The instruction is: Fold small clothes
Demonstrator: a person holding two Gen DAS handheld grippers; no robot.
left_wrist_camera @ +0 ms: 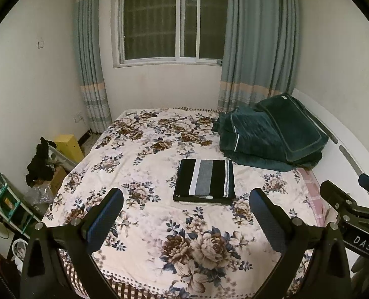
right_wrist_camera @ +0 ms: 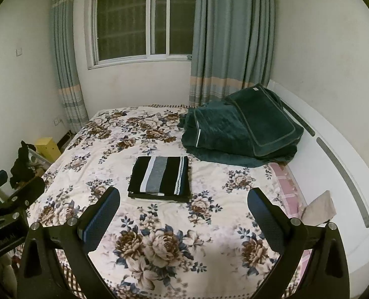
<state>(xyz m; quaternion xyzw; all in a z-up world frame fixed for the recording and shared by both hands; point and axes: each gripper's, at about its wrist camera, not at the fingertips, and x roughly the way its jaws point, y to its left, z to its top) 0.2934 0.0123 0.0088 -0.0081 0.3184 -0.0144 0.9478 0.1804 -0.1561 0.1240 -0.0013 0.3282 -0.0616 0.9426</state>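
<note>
A striped garment, black with white and grey bands, lies folded into a neat rectangle in the middle of the floral bed sheet. It also shows in the right wrist view. My left gripper is open and empty, held above the bed's near part, short of the garment. My right gripper is open and empty too, at about the same height, with the garment ahead and a little left. The right gripper's body shows at the right edge of the left wrist view.
A dark green quilt and pillow are piled at the bed's far right by the white headboard. Left of the bed stand a yellow box, dark clothing and a shelf. A window and curtains are behind.
</note>
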